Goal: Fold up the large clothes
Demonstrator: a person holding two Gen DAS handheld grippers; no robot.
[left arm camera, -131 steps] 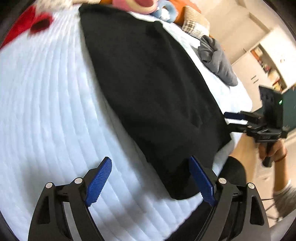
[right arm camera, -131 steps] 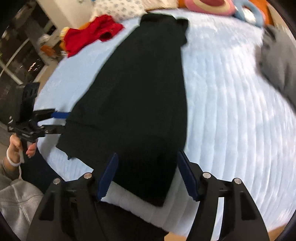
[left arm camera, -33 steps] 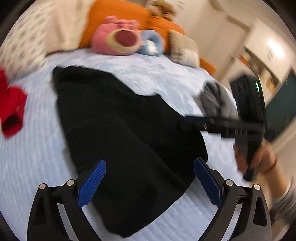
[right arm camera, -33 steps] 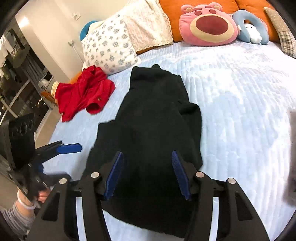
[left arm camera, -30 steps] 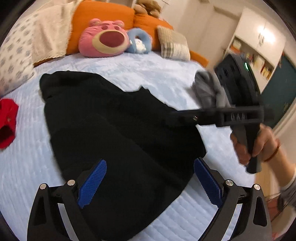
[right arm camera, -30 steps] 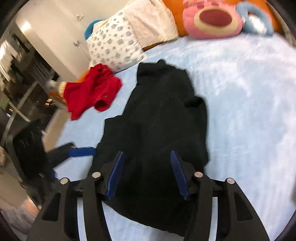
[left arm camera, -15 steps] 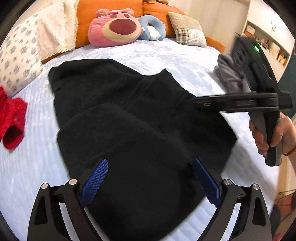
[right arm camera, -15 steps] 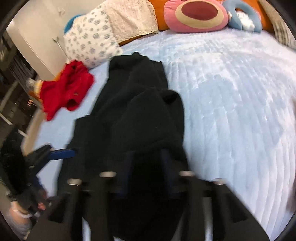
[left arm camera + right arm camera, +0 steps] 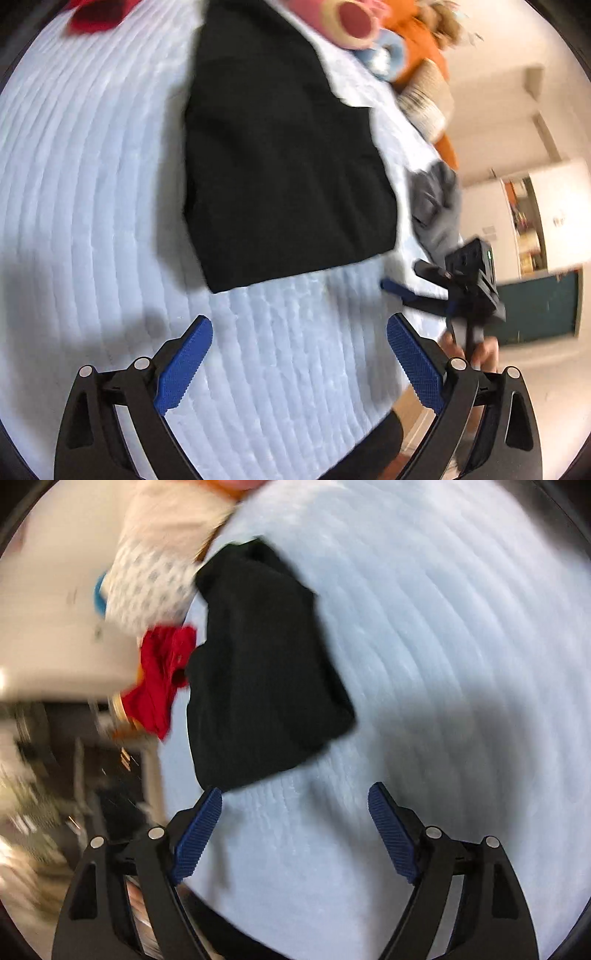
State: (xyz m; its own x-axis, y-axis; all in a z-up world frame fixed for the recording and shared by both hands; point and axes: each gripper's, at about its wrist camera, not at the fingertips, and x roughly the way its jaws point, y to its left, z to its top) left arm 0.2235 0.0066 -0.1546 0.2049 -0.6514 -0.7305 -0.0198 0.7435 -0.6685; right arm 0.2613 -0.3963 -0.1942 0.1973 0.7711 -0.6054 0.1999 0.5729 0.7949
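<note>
A large black garment (image 9: 280, 155) lies folded on the pale quilted bed (image 9: 92, 177), its near folded edge facing me. It also shows in the right wrist view (image 9: 258, 672), up and left of centre. My left gripper (image 9: 299, 354) is open and empty, over bare quilt just short of the garment's near edge. My right gripper (image 9: 295, 823) is open and empty, its left fingertip (image 9: 207, 812) close to the garment's near corner. The right gripper also shows in the left wrist view (image 9: 413, 284), held at the bed's right side.
A grey garment (image 9: 436, 206) lies to the right of the black one. A red garment (image 9: 162, 679) lies by its left side. A pink plush (image 9: 347, 22), orange cushions and patterned pillows (image 9: 147, 579) line the head of the bed. The bed's left edge drops to the floor.
Both grippers have let go of the black garment and pulled back toward the near end of the bed. The garment now lies folded shorter, with bare quilt between it and the fingers.
</note>
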